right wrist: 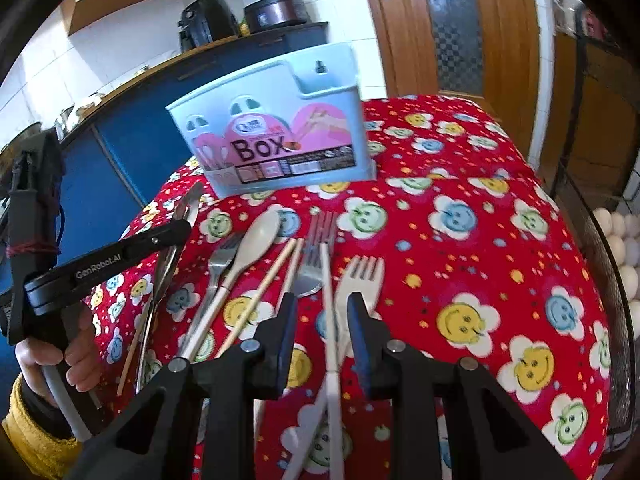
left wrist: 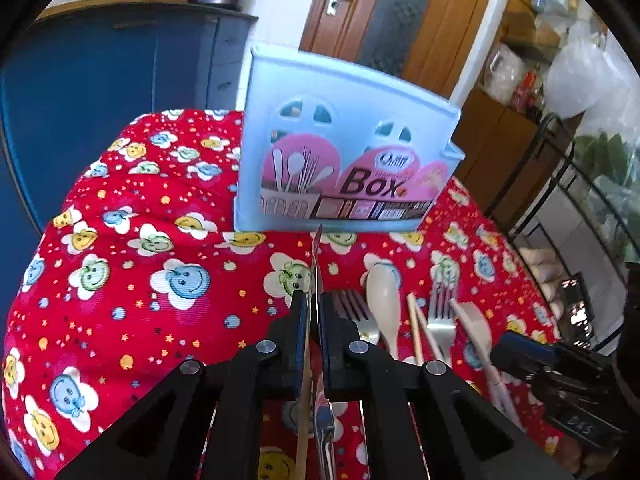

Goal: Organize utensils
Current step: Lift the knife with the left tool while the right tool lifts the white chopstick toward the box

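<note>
The left gripper is clamped on a knife just short of the box — lift it level and clear the rim — while the right gripper, jaws apart, straddles a chopstick ungripped.

Utensil box stands behind utensils on tablecloth.
</note>
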The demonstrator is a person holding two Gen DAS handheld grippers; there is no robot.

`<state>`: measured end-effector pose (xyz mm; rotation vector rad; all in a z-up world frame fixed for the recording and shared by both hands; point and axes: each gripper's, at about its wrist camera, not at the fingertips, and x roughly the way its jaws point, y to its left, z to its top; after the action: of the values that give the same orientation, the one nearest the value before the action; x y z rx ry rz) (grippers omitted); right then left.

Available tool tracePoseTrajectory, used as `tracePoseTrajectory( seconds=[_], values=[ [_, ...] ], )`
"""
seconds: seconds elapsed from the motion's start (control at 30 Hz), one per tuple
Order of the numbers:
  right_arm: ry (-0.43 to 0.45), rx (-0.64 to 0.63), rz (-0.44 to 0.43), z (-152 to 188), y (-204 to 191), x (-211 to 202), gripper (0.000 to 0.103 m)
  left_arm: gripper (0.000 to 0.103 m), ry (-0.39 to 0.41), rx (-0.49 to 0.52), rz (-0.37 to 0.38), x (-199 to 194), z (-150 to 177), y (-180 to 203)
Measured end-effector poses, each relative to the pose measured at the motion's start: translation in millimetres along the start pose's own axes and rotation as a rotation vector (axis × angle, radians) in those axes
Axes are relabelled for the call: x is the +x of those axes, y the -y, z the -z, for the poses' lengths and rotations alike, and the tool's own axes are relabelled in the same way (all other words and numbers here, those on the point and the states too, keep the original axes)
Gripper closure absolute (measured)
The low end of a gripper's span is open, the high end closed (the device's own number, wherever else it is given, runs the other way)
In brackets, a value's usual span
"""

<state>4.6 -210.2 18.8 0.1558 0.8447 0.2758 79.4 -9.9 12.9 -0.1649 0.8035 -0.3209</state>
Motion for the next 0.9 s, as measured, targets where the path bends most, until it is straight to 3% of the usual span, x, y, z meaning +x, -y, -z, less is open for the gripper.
tracePoseTrajectory(
  seconds=[0.27, 0.9],
  values=[
    [-0.087, -0.092, 0.025, -14, -8, 25, 0.075, 0.097, 0.014, -0.016, 0.05, -8, -3, -2],
    [-0.138, -0.071, 0.0, -28, 0, 34, 0.079, 0.097, -0.112, -0.022, 0.056, 44, -17, -19]
  ],
)
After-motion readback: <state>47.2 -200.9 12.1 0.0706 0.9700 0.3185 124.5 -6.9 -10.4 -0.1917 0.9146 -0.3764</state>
